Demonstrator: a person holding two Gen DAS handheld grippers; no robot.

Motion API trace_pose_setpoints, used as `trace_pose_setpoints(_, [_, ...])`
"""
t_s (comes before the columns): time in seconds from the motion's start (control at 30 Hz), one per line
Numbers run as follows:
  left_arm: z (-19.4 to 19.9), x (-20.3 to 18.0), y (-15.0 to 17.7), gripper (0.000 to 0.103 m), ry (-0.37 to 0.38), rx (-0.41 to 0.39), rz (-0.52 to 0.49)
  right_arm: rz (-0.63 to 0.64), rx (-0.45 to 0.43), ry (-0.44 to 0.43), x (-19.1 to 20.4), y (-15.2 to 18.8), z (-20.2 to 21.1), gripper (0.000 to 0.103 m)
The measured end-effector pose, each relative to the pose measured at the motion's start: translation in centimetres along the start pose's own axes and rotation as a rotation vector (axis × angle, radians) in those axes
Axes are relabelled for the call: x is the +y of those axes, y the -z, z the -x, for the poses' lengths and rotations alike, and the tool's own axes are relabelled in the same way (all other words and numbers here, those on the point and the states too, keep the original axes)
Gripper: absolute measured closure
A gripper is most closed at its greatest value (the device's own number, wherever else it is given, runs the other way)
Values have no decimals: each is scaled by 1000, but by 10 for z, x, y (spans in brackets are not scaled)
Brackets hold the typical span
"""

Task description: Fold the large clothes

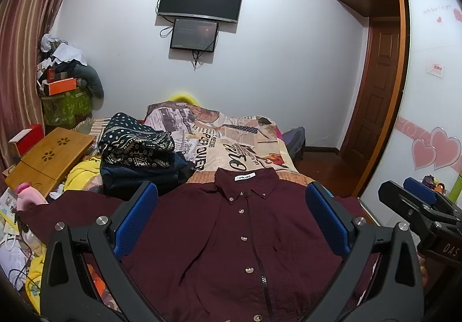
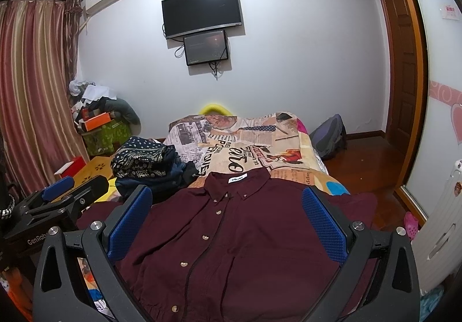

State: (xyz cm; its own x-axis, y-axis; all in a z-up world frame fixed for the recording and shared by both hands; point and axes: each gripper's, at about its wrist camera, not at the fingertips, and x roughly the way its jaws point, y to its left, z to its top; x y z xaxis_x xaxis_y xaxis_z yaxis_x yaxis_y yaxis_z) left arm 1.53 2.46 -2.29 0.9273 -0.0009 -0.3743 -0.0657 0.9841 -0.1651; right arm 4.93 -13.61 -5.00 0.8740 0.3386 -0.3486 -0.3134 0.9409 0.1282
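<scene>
A dark maroon button-up shirt point(image 1: 231, 235) lies flat and face up on the bed, collar away from me, sleeves spread to both sides; it also shows in the right wrist view point(image 2: 239, 232). My left gripper point(image 1: 231, 212) is open and empty, hovering above the shirt's chest. My right gripper point(image 2: 226, 212) is open and empty, also above the shirt. The right gripper shows at the right edge of the left wrist view point(image 1: 415, 200); the left gripper shows at the left of the right wrist view point(image 2: 66, 192).
A pile of folded dark patterned clothes point(image 1: 138, 154) sits on the bed left of the shirt. A newsprint-pattern bedspread point(image 1: 231, 143) covers the bed. A wooden lap table point(image 1: 49, 160) and clutter lie left. A backpack point(image 2: 329, 134) sits on the floor right, near a wardrobe point(image 1: 433, 119).
</scene>
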Motion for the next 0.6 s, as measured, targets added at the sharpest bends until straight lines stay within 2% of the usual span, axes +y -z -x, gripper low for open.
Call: trace_pose_setpoints(0.6, [-2, -7, -2, 0, -1, 1, -20, -10, 5, 1, -3, 0, 0, 0])
